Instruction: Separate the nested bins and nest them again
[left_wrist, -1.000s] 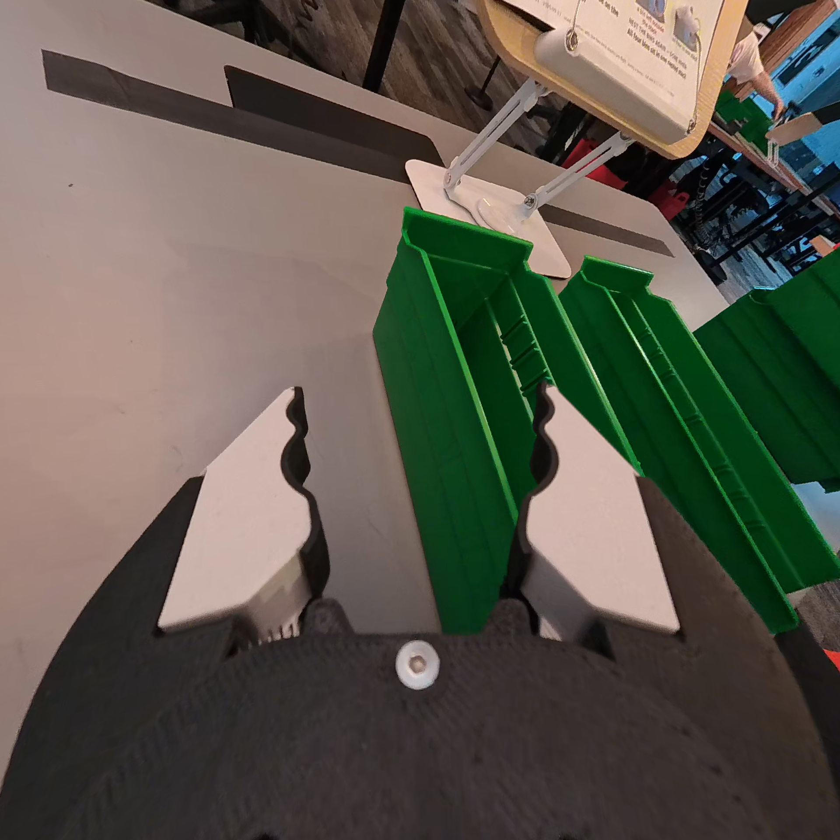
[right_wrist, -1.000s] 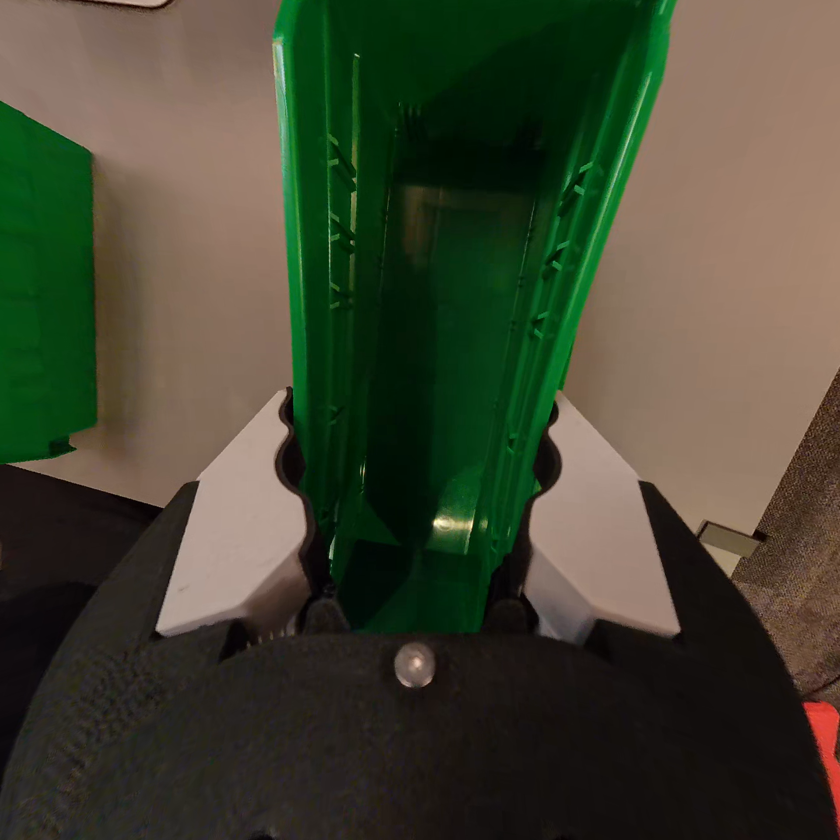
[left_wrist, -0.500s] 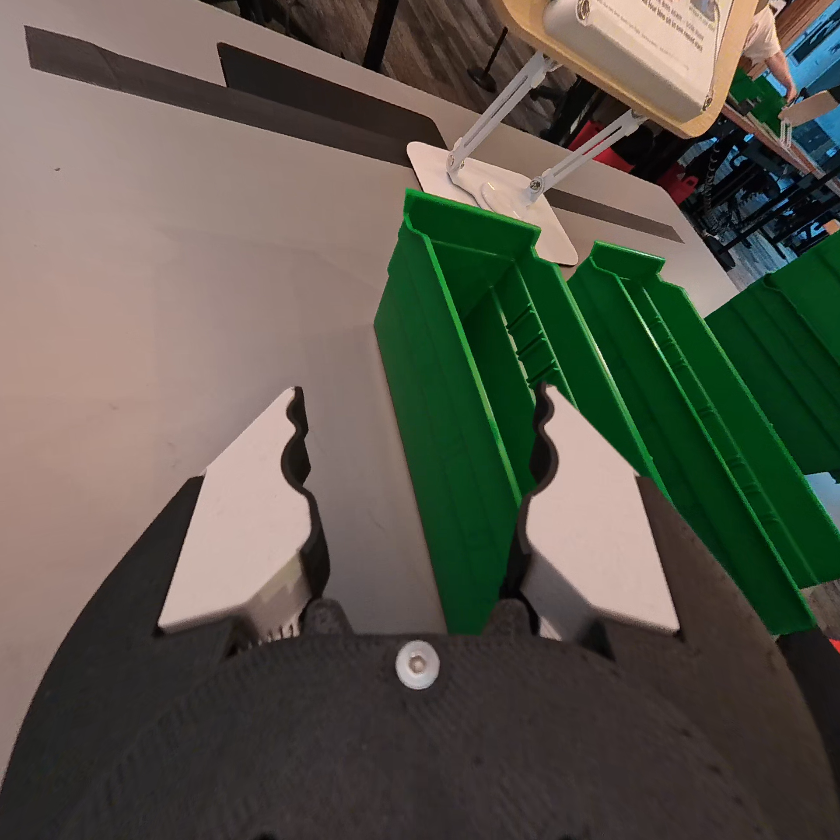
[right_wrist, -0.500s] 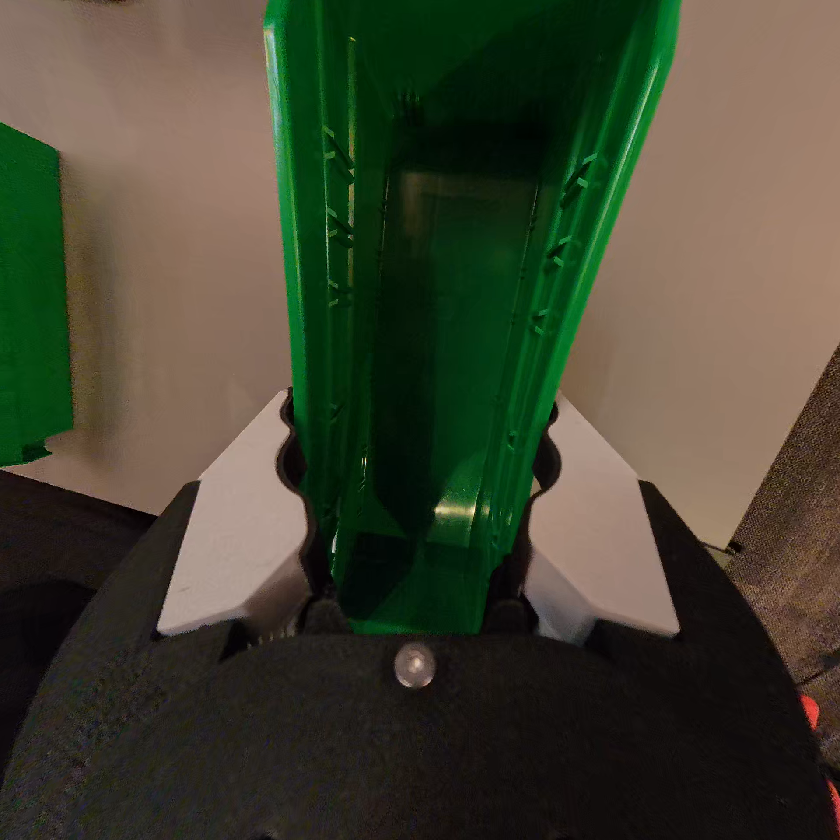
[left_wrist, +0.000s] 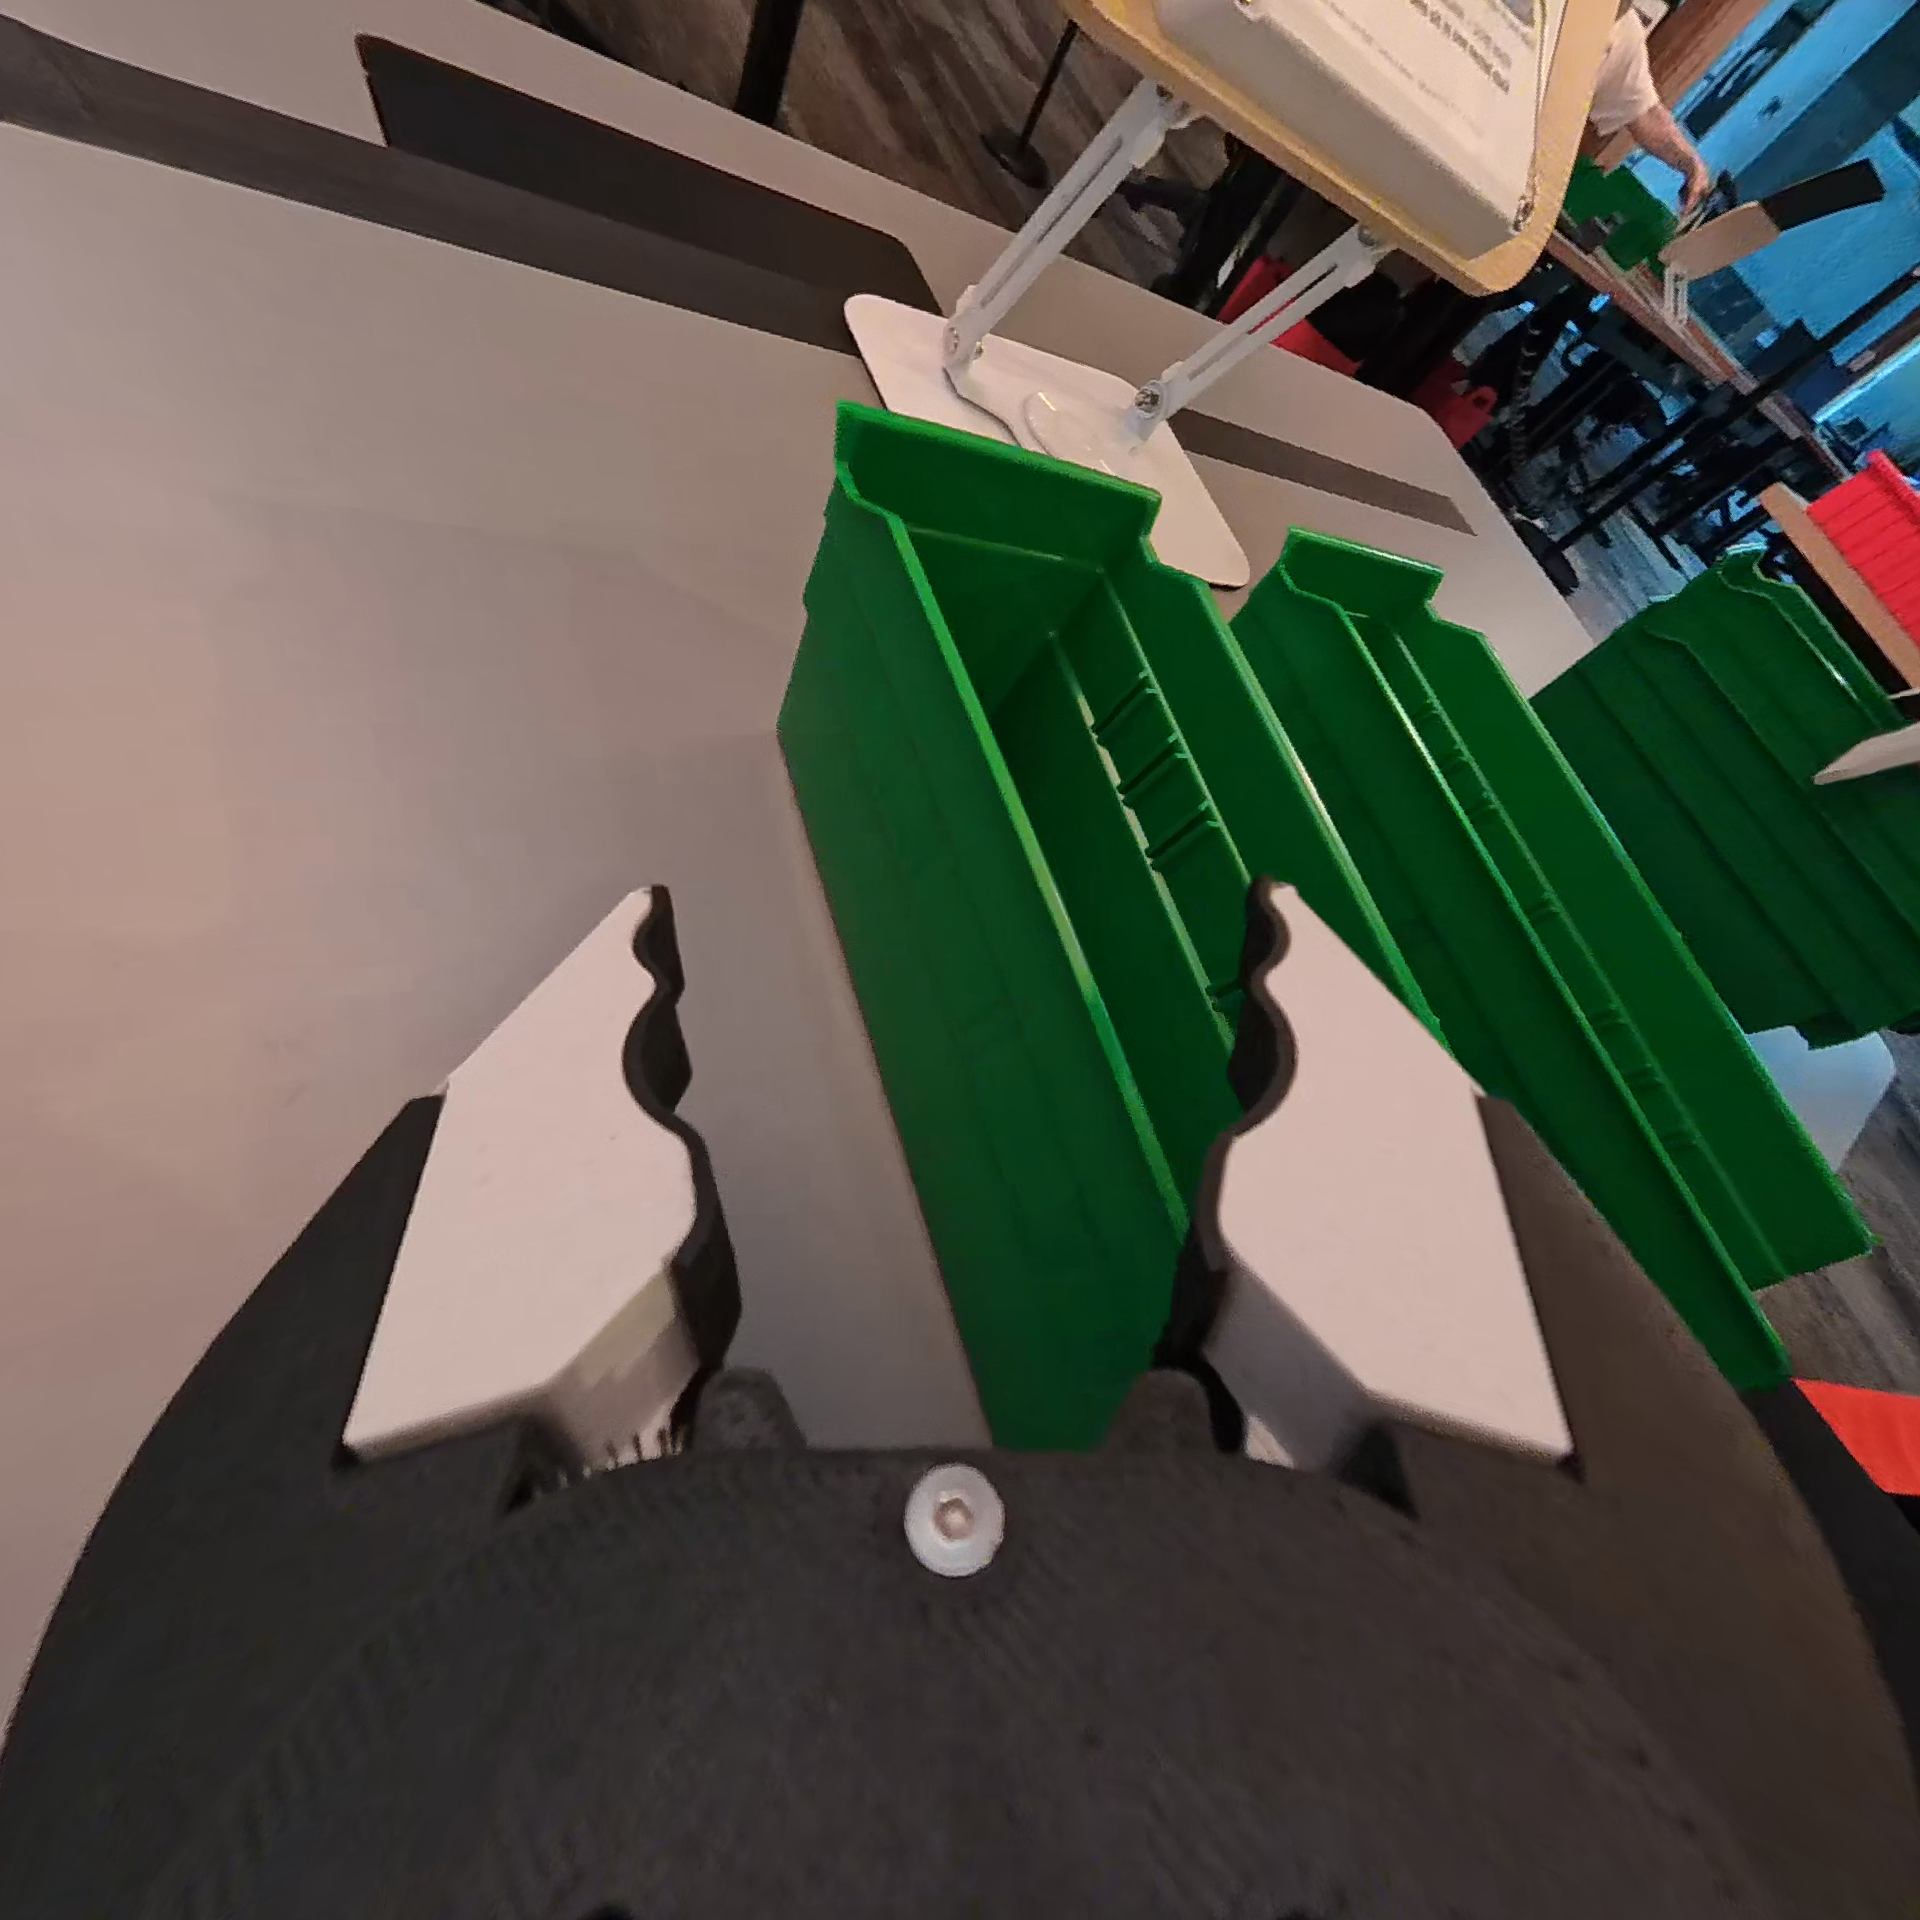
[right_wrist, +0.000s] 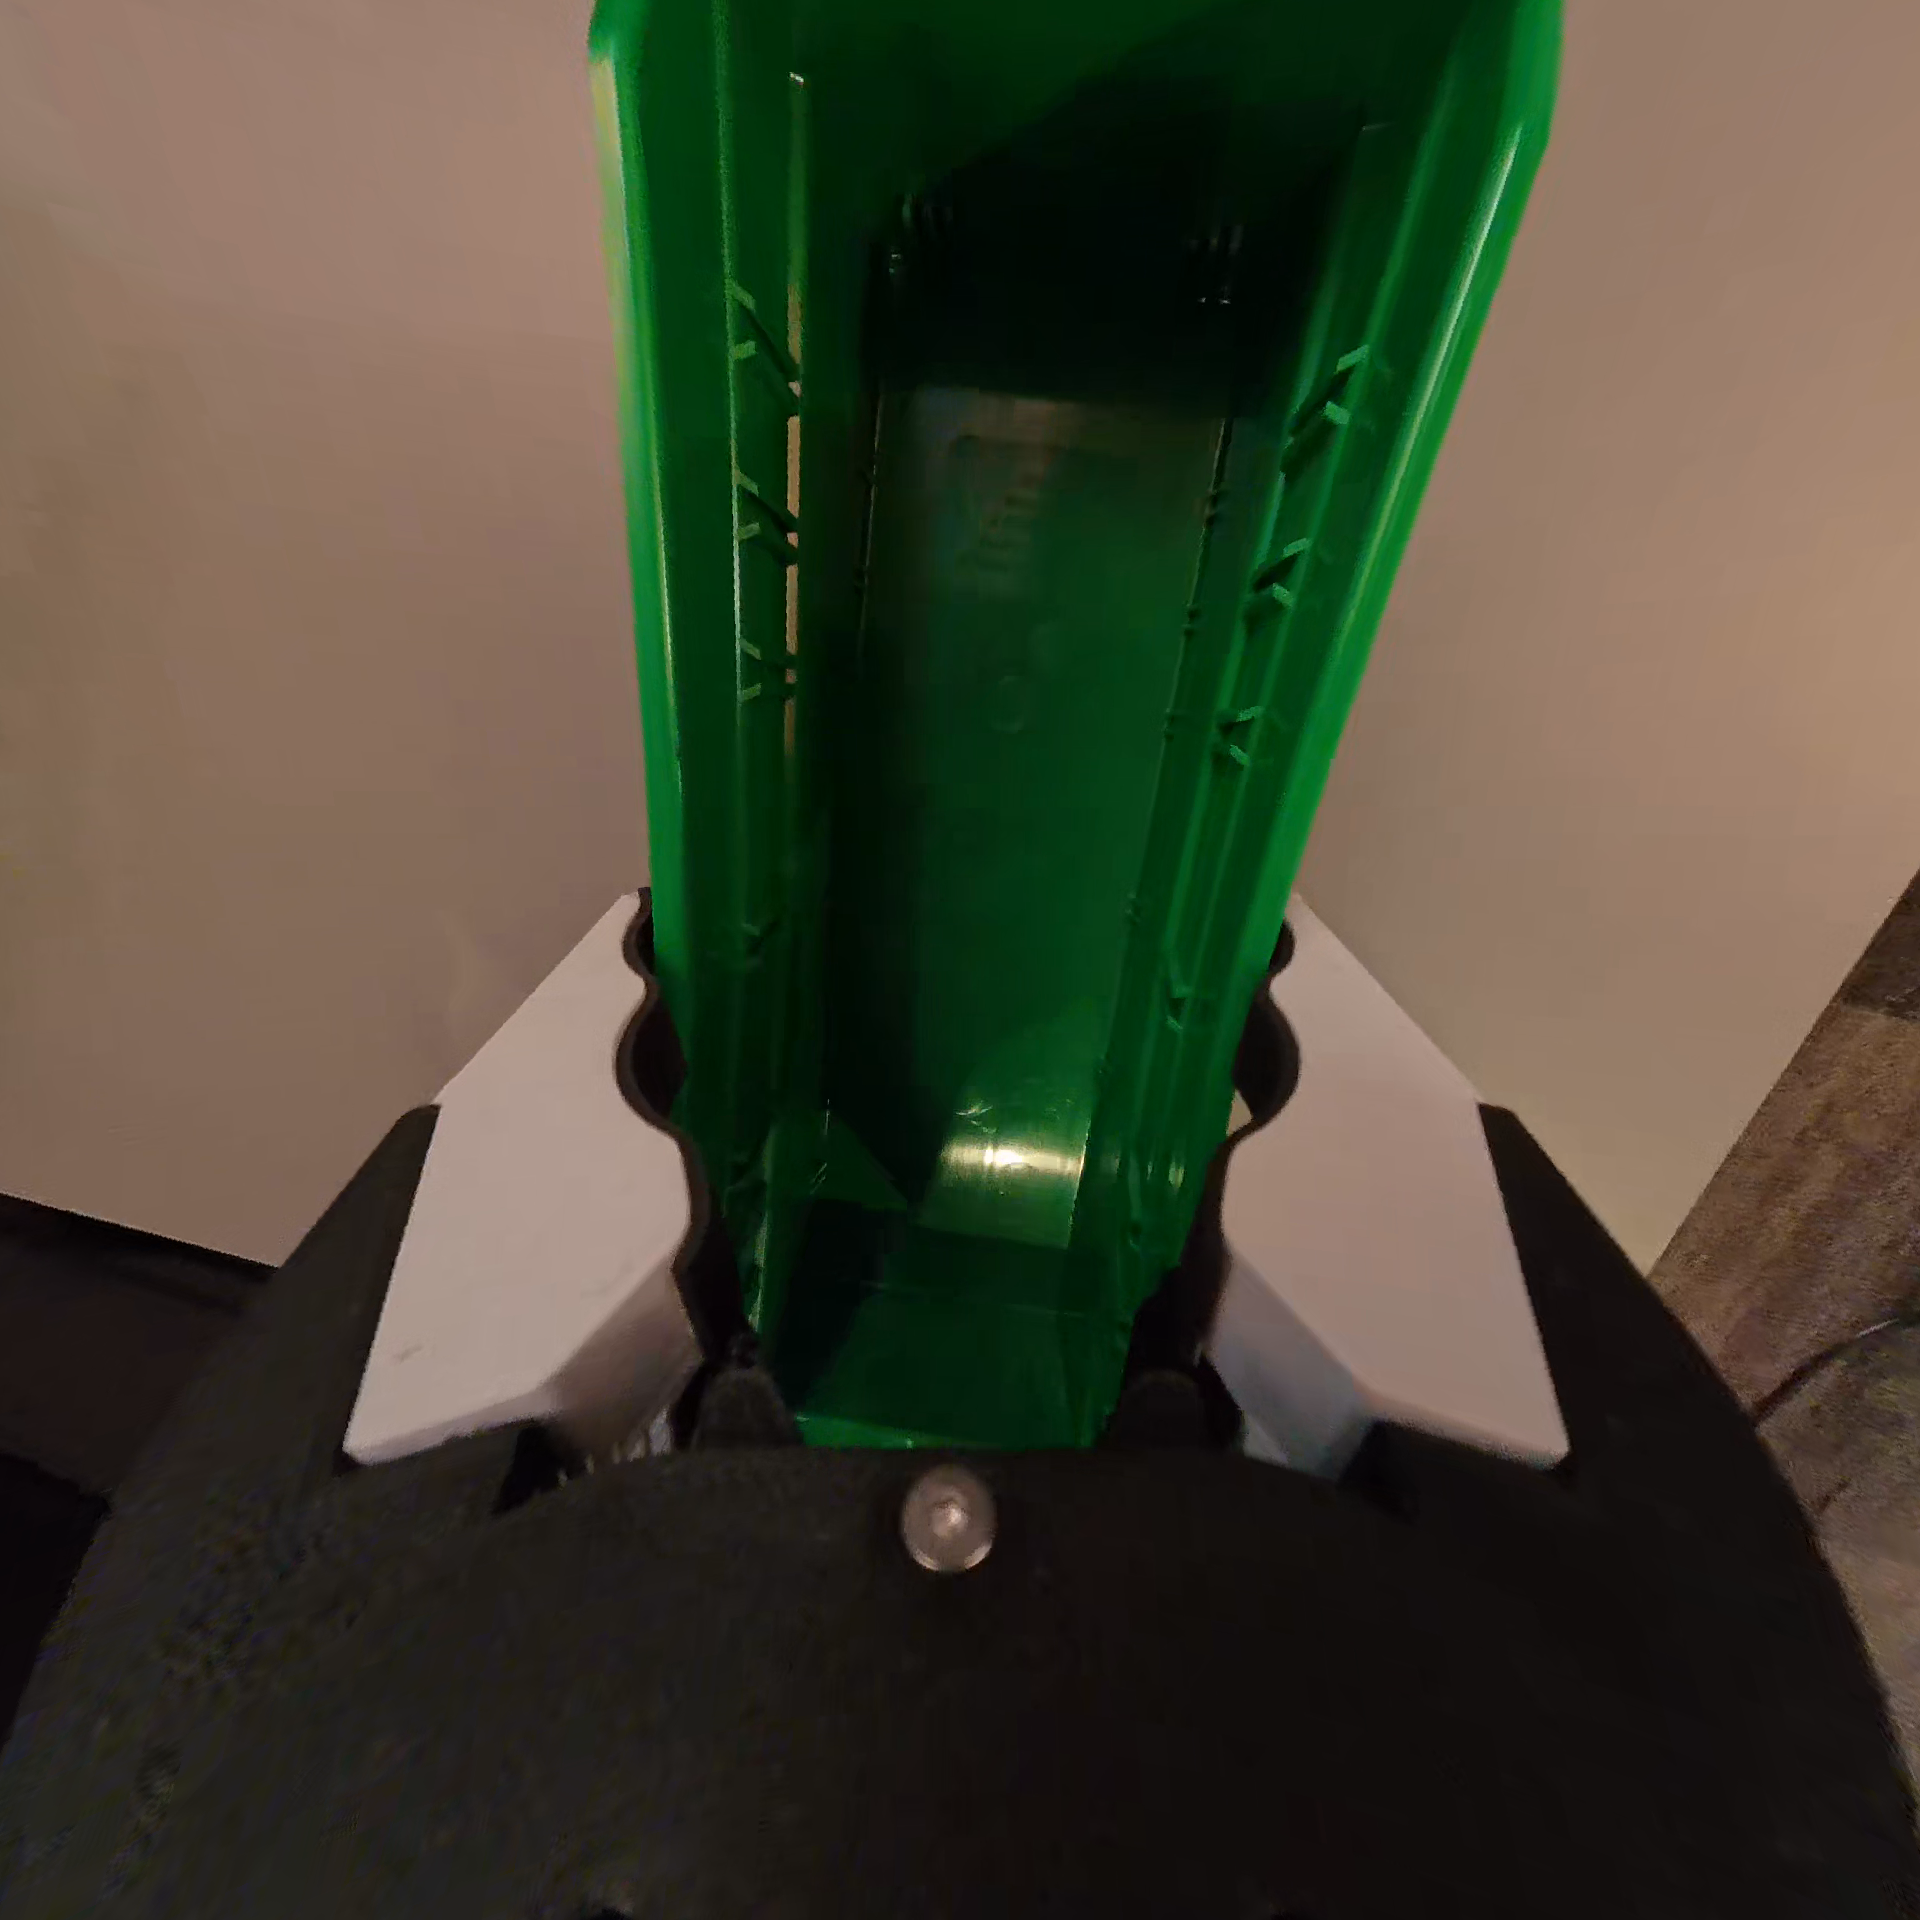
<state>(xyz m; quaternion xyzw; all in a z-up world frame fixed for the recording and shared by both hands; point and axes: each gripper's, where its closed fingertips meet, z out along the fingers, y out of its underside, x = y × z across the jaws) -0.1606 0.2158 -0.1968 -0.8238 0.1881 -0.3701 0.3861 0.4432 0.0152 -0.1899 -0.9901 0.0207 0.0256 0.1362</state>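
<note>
- Right wrist view: your right gripper (right_wrist: 956, 1122) has its fingers (right_wrist: 540, 1174) pressed on both long outer walls of a green bin (right_wrist: 1039, 727), so the bin runs up the middle of the frame, open side toward the camera. Gripping across the narrow width near one end looks chosen to leave the far end free to lead into another bin.
- That held bin appears lifted off the counter (right_wrist: 260, 623), though contact at its far end is cut off by the top of the frame, so you cannot be sure.
- In the left wrist view, your left gripper (left_wrist: 956, 1101) has its fingers spread wide and clamps nothing. The near bin (left_wrist: 997, 935) has its left wall in the gap, with the right finger (left_wrist: 1351, 1195) over its open interior; whether it touches the plastic I cannot tell.
- A second bin (left_wrist: 1538, 935) lies just beside the near bin at centre right, and a third green bin (left_wrist: 1745, 748) is seen at the right edge, partly out of frame. All look separated, so re-nesting is probably the step in hand.
- For room: the left half of the frame is bare counter, free for moving. At the upper middle, a white stand base (left_wrist: 1039, 416) sits close behind the near bin's far end, under a tilted board (left_wrist: 1351, 125). The counter edge falls away at lower right, beyond the second bin, so keep your moves leftward.
</note>
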